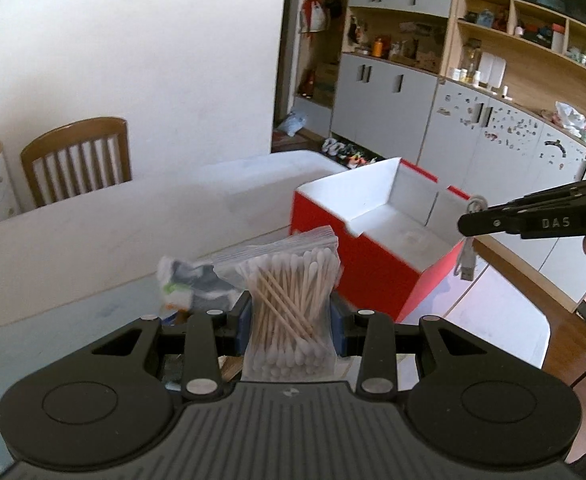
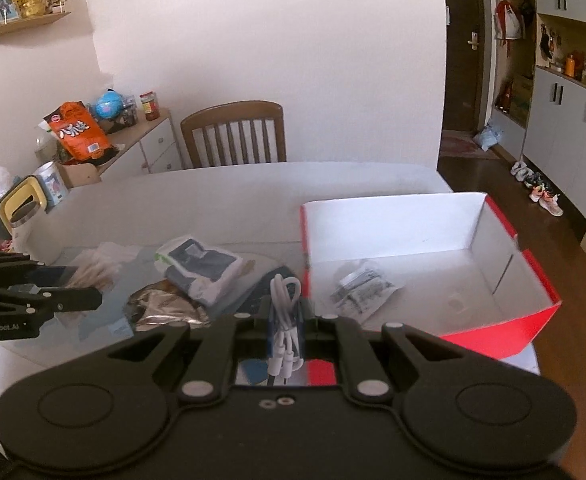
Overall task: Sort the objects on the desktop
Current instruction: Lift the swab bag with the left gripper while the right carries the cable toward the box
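Observation:
My left gripper [image 1: 291, 312] is shut on a clear bag of cotton swabs [image 1: 289, 300] and holds it above the table, left of the red box [image 1: 357, 256]. In the right wrist view the left gripper [image 2: 93, 298] shows at far left with the swab bag [image 2: 93, 270]. My right gripper [image 2: 287, 316] is shut on a coiled white cable [image 2: 285, 320], near the red box's [image 2: 493, 320] left front corner. From the left wrist view the right gripper [image 1: 467, 224] hovers over the box with the cable's plug [image 1: 467, 264] hanging down. A small clear packet [image 2: 363, 286] lies inside the box.
On the table lie a folded packaged item [image 2: 199, 266], also seen in the left wrist view [image 1: 191, 284], and a silver foil packet [image 2: 165, 306]. A wooden chair [image 2: 235, 134] stands at the table's far side. A side cabinet with snacks [image 2: 77, 130] is at the left.

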